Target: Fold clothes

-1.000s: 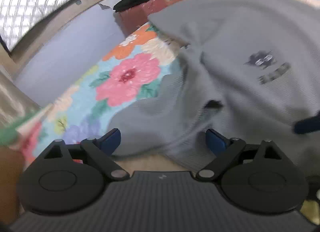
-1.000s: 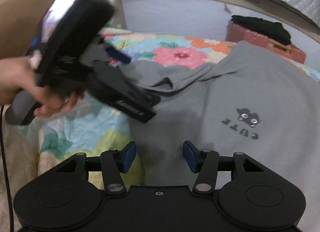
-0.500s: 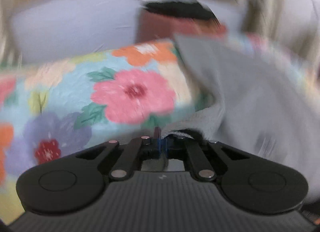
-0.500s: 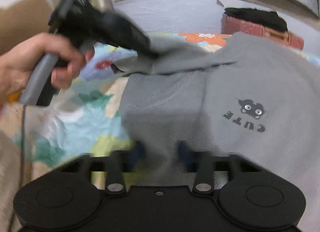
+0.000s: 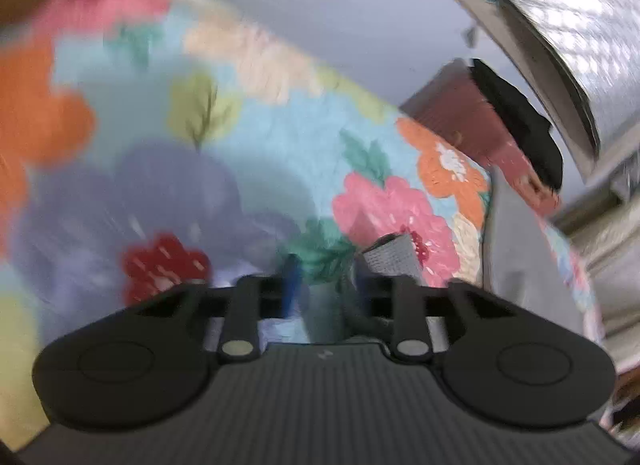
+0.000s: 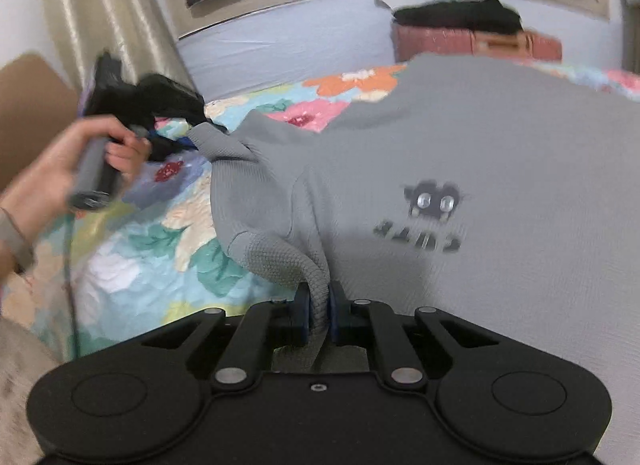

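Observation:
A grey shirt (image 6: 480, 137) with a small dark print lies spread on the floral bedspread (image 6: 132, 249). My right gripper (image 6: 318, 315) is at its near edge, jaws closing, with a bunched fold of grey fabric pinched between the blue pads. The left gripper (image 6: 184, 139), in a person's hand (image 6: 60, 169), sits at the end of the sleeve (image 6: 224, 141), which is drawn out to the left. In the left wrist view that gripper (image 5: 326, 285) is opening. The sleeve cuff (image 5: 394, 259) lies against its right finger, and bedspread shows through the gap.
A reddish basket (image 6: 472, 39) with black clothing on top stands at the far edge of the bed against a pale wall. A beige curtain (image 6: 112, 17) hangs at the left. A cable (image 6: 70, 265) trails from the left gripper's handle.
The left gripper shut on the sleeve, carried it out to the left while rolling, and its jaws have now parted. The right gripper's jaws closed onto the shirt's near edge.

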Demonstrator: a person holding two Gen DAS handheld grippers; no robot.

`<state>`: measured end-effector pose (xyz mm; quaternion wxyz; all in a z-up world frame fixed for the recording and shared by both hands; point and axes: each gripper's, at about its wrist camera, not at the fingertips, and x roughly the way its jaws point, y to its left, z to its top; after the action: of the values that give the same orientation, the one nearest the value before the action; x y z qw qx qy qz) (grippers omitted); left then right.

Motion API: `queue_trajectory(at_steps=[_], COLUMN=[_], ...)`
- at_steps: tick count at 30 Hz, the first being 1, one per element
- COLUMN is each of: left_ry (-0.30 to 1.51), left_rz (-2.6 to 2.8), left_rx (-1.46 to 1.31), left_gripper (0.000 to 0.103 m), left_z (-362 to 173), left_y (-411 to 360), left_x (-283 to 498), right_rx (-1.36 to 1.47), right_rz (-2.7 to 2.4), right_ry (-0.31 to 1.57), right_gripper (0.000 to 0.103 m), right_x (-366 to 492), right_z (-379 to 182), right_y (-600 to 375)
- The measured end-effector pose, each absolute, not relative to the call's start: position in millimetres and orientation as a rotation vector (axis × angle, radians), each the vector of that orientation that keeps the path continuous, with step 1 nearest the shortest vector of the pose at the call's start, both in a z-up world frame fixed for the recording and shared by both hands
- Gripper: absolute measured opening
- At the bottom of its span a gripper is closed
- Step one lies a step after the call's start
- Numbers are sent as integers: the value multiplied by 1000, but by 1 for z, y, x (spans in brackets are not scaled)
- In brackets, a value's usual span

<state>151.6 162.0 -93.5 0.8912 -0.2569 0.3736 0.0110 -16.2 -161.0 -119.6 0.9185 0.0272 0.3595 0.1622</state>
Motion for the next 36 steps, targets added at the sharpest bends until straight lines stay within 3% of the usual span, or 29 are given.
queue_trajectory(at_steps=[1, 3, 8, 19, 22, 28, 31, 32, 34, 36], left_ry=[775, 817, 946, 919, 868, 857, 828, 815, 793, 791], left_rz=[29, 27, -15, 42, 6, -107, -70, -73, -129, -148], left_rx=[-442, -307, -357, -100, -23, -237, -85, -20, 78, 173], left_gripper=[78, 82, 84, 90, 90, 90, 90, 89, 69, 65], left_z=[-86, -80, -94, -92, -89, -91, -98, -101, -107, -111], left_y=[158, 149, 151, 111, 99, 115, 101, 94, 81, 68], left_x=[144, 130, 133, 92, 73, 84, 86, 86, 83, 80], right_rx=[28, -29, -7, 113, 150, 63, -34, -67, -132, -182], right_rz=[329, 321, 270, 205, 203, 220, 252, 268, 308, 350], right_ry=[736, 731, 762, 739, 757, 763, 765, 761, 747, 722], right_gripper=[12, 12, 12, 12, 12, 15, 15, 16, 17, 17], right_x=[-17, -18, -10, -13, -11, -14, -20, -22, -28, -35], right_z=[-118, -116, -120, -125, -128, -127, -124, -121, -116, -108], right_y=[-158, -152, -157, -183, -191, -176, -165, -162, -155, -148])
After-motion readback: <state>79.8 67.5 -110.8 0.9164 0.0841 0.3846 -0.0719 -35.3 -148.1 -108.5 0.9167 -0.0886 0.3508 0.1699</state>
